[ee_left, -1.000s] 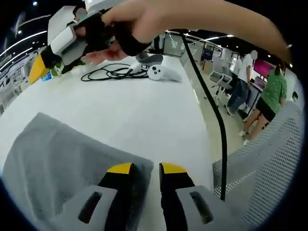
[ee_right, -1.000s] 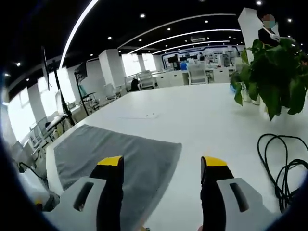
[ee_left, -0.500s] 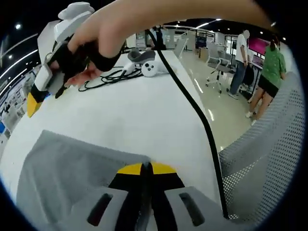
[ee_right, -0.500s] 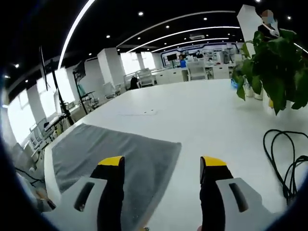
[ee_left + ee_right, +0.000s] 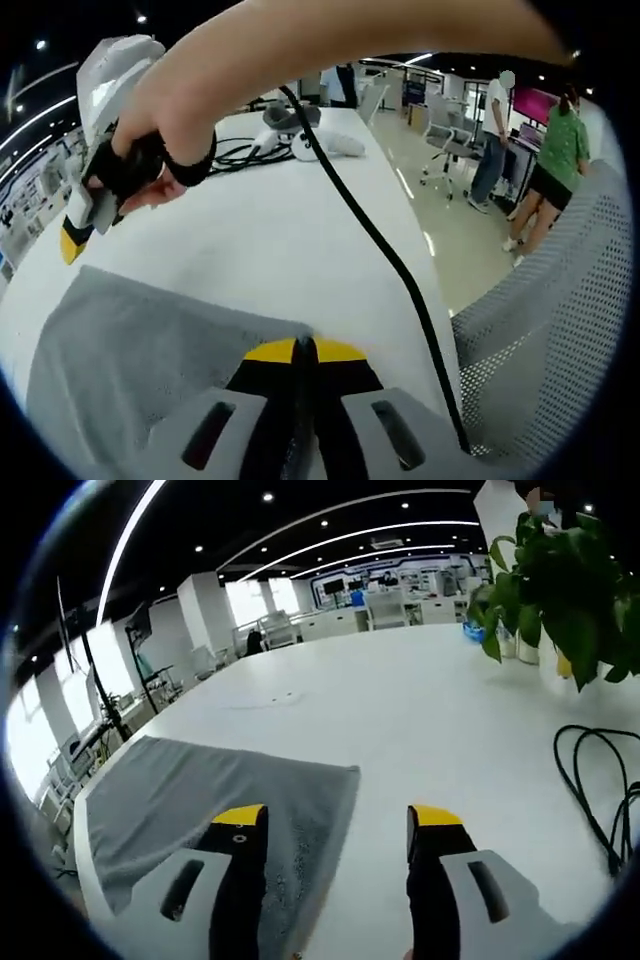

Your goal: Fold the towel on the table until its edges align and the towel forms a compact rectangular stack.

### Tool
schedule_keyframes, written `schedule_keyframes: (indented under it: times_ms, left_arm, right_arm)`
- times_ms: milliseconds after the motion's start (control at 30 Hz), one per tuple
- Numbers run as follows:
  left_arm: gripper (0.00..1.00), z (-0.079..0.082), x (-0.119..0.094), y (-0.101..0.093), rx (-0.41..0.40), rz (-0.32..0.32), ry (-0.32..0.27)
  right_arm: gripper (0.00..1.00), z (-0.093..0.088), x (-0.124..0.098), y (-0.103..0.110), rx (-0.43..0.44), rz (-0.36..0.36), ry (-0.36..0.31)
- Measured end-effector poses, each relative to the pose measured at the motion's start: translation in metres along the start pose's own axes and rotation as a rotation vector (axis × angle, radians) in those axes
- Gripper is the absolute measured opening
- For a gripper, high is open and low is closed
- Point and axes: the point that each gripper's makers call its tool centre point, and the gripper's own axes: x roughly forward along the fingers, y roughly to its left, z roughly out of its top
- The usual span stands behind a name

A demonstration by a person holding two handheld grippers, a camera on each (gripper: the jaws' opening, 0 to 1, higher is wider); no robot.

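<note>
A grey towel (image 5: pixel 150 340) lies flat on the white table (image 5: pixel 270 230). My left gripper (image 5: pixel 303 350) is shut on the towel's near corner, its yellow tips pressed together over the cloth. In the right gripper view the same towel (image 5: pixel 200 790) spreads to the left, and my right gripper (image 5: pixel 338 818) stands open, its left jaw over the towel's corner and its right jaw over bare table. The right gripper (image 5: pixel 85 200), held by a person's hand (image 5: pixel 170 130), hangs over the far side of the towel in the left gripper view.
A black cable (image 5: pixel 370 240) runs from the hand across the table's edge. Coiled black cables (image 5: pixel 240 152) and white controllers (image 5: pixel 320 145) lie at the far end. A potted plant (image 5: pixel 560 590) stands to the right. A mesh chair (image 5: pixel 550 340) sits beside the table; people stand beyond.
My left gripper went from open to shut on the towel's corner. The right gripper has come down closer to the towel's far corner, still open.
</note>
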Motion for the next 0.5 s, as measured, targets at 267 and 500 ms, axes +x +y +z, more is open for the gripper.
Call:
schedule_keyframes:
  times_ms: [267, 500]
  left_arm:
    - [0.04, 0.0, 0.001, -0.001, 0.023, -0.008, -0.004]
    - [0.04, -0.001, 0.001, 0.0, 0.025, -0.015, -0.008]
  right_arm:
    - [0.47, 0.0, 0.026, -0.011, -0.081, -0.043, 0.022]
    - [0.37, 0.0, 0.038, -0.012, -0.062, -0.055, 0.022]
